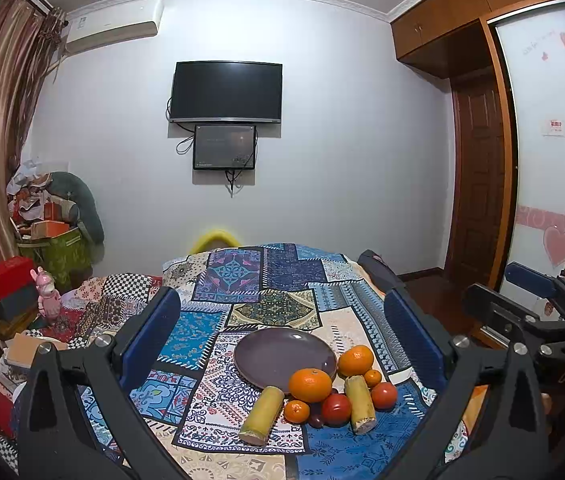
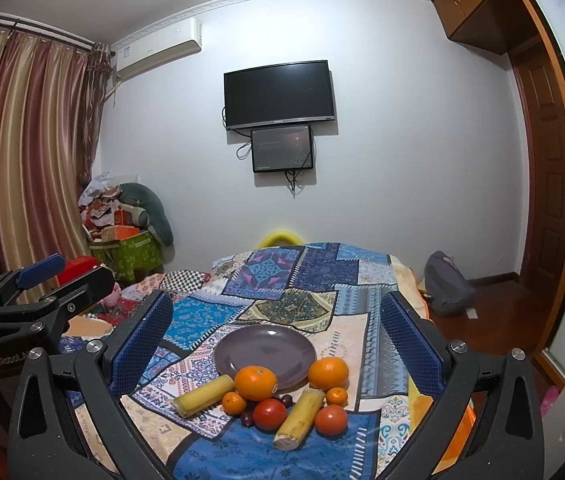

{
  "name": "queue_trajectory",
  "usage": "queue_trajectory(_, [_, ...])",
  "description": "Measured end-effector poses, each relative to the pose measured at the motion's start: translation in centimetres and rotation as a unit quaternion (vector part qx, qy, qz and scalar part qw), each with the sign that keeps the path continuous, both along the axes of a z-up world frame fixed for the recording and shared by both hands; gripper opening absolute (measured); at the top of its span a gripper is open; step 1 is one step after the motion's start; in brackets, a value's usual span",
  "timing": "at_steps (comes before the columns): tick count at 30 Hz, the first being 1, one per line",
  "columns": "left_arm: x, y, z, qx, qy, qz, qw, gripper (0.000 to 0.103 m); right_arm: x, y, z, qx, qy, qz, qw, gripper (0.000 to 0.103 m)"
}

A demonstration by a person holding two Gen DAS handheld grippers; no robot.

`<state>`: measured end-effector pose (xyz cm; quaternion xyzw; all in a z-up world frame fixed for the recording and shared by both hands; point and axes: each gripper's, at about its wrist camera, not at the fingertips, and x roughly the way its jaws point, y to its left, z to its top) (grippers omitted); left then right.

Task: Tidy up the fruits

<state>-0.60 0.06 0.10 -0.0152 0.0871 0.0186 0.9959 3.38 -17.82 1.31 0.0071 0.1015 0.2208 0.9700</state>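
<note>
Left wrist view: my left gripper (image 1: pixel 278 344) fingers stand wide apart, holding nothing. My right gripper (image 2: pixel 278 344) likewise spread and unloaded. Fruits (image 1: pixel 322 396) cluster near the patchwork-covered table's (image 1: pixel 198 328) near edge: oranges, tomatoes, yellow stalk pieces, touching. Just beyond them sits the purple plate (image 1: pixel 278 352), bare.

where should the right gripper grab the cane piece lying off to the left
Grip the left sugarcane piece across its middle from above, jaws spanning its narrow width. It lies flat with cloth free on both long sides, but its right end sits close to an orange.
</note>
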Motion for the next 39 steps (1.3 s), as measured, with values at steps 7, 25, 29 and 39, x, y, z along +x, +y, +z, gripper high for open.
queue_trajectory(7, [0.0,0.0,-0.1,0.0,0.001,-0.003,1.0,0.103,0.0,0.0,-0.1,0.0,0.0,-0.002,1.0,0.103])
queue_trajectory(25, [1.2,-0.4,-0.6,0.005,0.015,-0.005,0.9999,0.089,1.2,-0.6,-1.4,-0.003,0.018,-0.01,1.0,0.101])
queue_trajectory(29, [2.4,-0.3,-1.2,-0.002,0.037,-0.016,0.9992,0.081,2.0,-0.7,-2.1,-0.011,0.03,-0.014,0.999,0.092])
queue_trajectory(39, [7.2,-1.1,-4.0,0.0,0.112,-0.043,0.9927,0.075,5.7,-2.1,-4.6,-0.023,0.1,-0.006,0.995,0.066])
